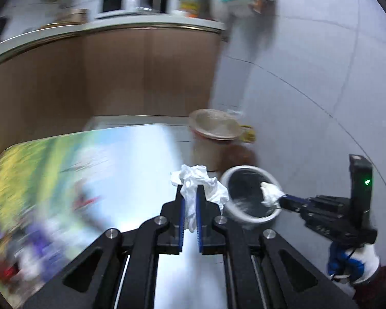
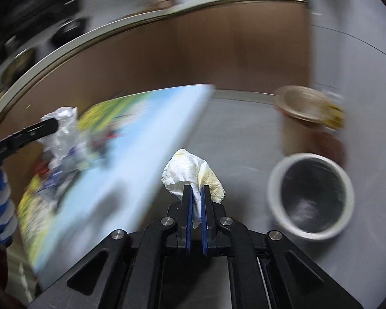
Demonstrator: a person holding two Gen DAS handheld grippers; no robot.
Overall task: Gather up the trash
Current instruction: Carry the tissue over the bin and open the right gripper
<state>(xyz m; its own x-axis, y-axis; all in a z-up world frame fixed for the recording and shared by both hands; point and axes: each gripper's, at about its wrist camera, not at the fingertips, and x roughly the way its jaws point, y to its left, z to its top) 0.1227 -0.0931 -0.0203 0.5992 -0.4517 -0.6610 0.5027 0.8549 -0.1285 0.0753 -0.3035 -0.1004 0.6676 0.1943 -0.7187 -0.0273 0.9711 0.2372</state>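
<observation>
My left gripper (image 1: 190, 189) is shut on a crumpled white tissue (image 1: 196, 180), held over the right edge of a colourful printed table top (image 1: 90, 170). My right gripper (image 2: 196, 189) is shut on a white tissue with a yellowish stain (image 2: 190, 173). In the left wrist view the right gripper (image 1: 280, 198) holds that tissue (image 1: 270, 193) over the open mouth of a small white bin with a black liner (image 1: 249, 193). The bin (image 2: 311, 195) stands on the floor, right of the table. The left gripper (image 2: 51, 126) with its tissue (image 2: 63, 128) shows at the left of the right wrist view.
A tan lidded bin (image 1: 213, 134) stands on the grey tiled floor behind the white bin, with a yellow scrap (image 1: 248, 132) beside it. A brown counter front (image 1: 115, 77) with a white top and kitchen clutter runs behind the table. Both views are motion-blurred.
</observation>
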